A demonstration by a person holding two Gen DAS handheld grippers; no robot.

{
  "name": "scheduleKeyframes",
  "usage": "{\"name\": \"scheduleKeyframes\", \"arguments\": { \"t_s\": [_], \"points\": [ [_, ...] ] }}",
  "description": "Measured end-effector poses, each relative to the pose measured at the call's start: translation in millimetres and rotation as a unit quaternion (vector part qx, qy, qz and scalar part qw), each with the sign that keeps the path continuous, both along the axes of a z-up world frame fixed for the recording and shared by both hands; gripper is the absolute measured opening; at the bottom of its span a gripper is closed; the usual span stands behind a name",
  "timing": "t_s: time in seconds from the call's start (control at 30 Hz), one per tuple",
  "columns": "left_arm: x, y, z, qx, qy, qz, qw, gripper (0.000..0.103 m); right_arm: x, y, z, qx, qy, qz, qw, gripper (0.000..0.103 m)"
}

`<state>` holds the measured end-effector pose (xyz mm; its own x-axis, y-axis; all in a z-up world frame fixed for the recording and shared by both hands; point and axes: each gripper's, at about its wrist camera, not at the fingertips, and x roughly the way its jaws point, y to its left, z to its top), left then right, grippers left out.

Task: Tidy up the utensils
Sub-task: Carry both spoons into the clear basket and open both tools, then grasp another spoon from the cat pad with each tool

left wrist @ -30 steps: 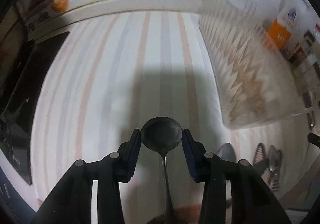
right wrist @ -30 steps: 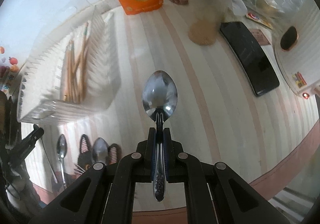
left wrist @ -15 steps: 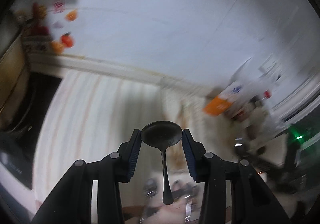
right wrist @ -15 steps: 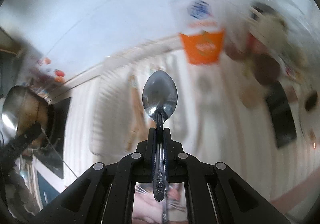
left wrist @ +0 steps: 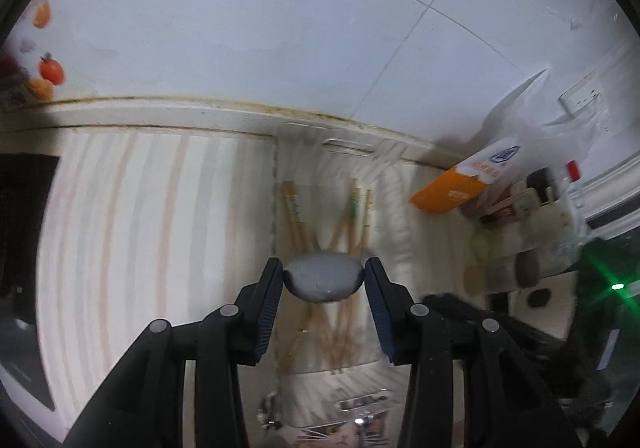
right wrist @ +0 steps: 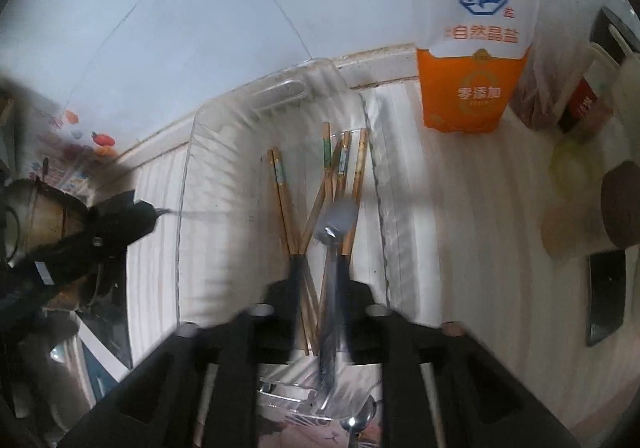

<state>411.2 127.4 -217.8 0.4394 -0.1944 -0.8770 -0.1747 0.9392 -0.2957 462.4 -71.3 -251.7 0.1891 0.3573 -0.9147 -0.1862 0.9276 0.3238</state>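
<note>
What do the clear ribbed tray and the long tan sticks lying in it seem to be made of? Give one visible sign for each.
Clear ribbed tray: probably glossy transparent plastic; the striped counter shows through its moulded ridged walls.
Long tan sticks: chopsticks, likely wood or bamboo; matte tan shafts with painted coloured bands.

The handle of the grey metal spoon (left wrist: 323, 282) is hidden below the left gripper (left wrist: 324, 282). The steel spoon (right wrist: 334, 248) between the right gripper's (right wrist: 320, 272) blurred fingers is smeared.

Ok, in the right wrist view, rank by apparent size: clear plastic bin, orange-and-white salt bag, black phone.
1. Clear plastic bin, clearly the largest.
2. Orange-and-white salt bag.
3. Black phone, smallest, though cut by lens distortion at the edge.
</note>
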Motion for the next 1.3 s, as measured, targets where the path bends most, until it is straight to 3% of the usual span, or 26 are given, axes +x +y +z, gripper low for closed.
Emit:
{"name": "scheduleKeyframes", "arguments": {
  "t_s": [0.1, 0.13, 0.27, 0.33, 0.5, 0.6, 0.67, 0.73, 0.8, 1.03, 1.1, 1.17, 1.2, 1.3],
  "points": [
    [-18, 0, 9, 0.051, -0.014, 0.027, 0.9982, 0.045, -12, -13, 12, -0.004, -0.015, -0.008, 1.000, 0.041],
    [-25, -1, 13, 0.068, -0.025, 0.033, 0.9968, 0.052, -21, -19, 18, -0.008, -0.026, -0.010, 1.000, 0.042],
    [-65, 2, 26, 0.141, -0.069, 0.077, 0.9847, 0.095, -63, -40, 23, -0.028, -0.037, -0.014, 0.999, 0.047],
    [-86, 7, 25, 0.148, -0.082, 0.089, 0.9816, 0.103, -85, -45, 13, -0.044, -0.022, -0.008, 0.999, 0.049],
    [-128, 18, -7, 0.163, -0.036, 0.097, 0.9812, 0.103, -143, -45, -51, -0.064, 0.072, 0.016, 0.995, 0.049],
    [-151, 21, -38, 0.189, 0.014, 0.102, 0.9765, 0.103, -161, -32, -83, -0.085, 0.093, 0.034, 0.991, 0.049],
    [-165, 24, -63, 0.187, 0.050, 0.100, 0.9760, 0.103, -168, -20, -97, -0.100, 0.093, 0.049, 0.989, 0.048],
    [-178, 25, -88, 0.171, 0.082, 0.095, 0.9772, 0.103, -174, -8, -102, -0.137, 0.066, 0.068, 0.986, 0.033],
    [-183, 19, -105, 0.164, 0.101, 0.080, 0.9780, 0.102, -175, -2, -103, -0.173, 0.048, 0.082, 0.980, 0.007],
    [-170, -18, -143, 0.131, 0.127, 0.009, 0.9833, 0.100, -164, -50, -107, -0.178, 0.063, 0.048, 0.981, 0.007],
    [-161, -24, -149, 0.129, 0.129, -0.004, 0.9833, 0.093, -161, -60, -108, -0.175, 0.068, 0.043, 0.981, 0.007],
    [-153, -29, -155, 0.134, 0.134, -0.014, 0.9818, 0.070, -159, -66, -109, -0.165, 0.074, 0.039, 0.983, 0.007],
    [-151, -32, -157, 0.131, 0.133, -0.019, 0.9822, 0.069, -158, -67, -110, -0.162, 0.075, 0.039, 0.983, 0.007],
    [-146, -32, -155, 0.122, 0.128, -0.017, 0.9841, 0.051, -157, -68, -111, -0.163, 0.075, 0.039, 0.983, 0.007]
  ]
}}
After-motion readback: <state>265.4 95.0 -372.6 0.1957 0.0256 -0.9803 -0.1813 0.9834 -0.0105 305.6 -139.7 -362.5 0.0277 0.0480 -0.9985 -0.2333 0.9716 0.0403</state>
